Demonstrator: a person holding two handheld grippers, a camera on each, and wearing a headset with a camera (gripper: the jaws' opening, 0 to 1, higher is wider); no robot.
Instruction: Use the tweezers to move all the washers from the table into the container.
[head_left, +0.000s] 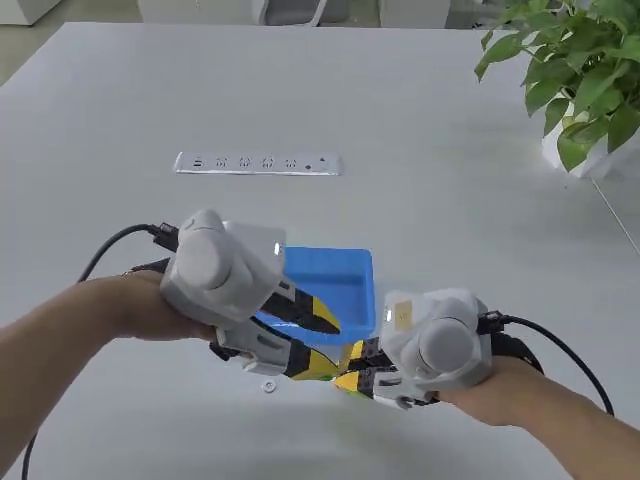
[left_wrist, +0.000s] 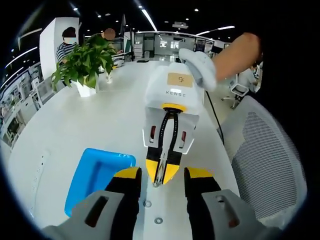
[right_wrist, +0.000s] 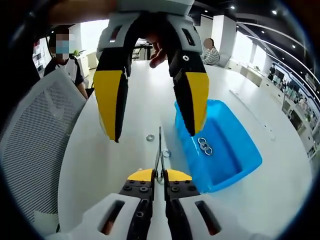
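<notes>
My right gripper (right_wrist: 159, 175) is shut on thin metal tweezers (right_wrist: 159, 147) that point forward low over the white table. Two loose washers lie by the tweezers, one washer (right_wrist: 150, 137) left of the tip and another (right_wrist: 166, 153) just to the right. The blue container (right_wrist: 235, 160) sits right of them with three washers (right_wrist: 205, 145) inside. My left gripper (left_wrist: 164, 176) is open, facing the right gripper, its yellow-tipped jaws either side of the tweezers' tip (left_wrist: 157, 183). In the head view both grippers meet at the container's (head_left: 345, 270) near edge, with a washer (head_left: 268, 386) on the table.
A white power strip (head_left: 257, 163) lies further back on the table. A potted plant (head_left: 580, 80) stands at the far right corner. A mesh chair (left_wrist: 270, 160) is beside the table, and people sit in the background.
</notes>
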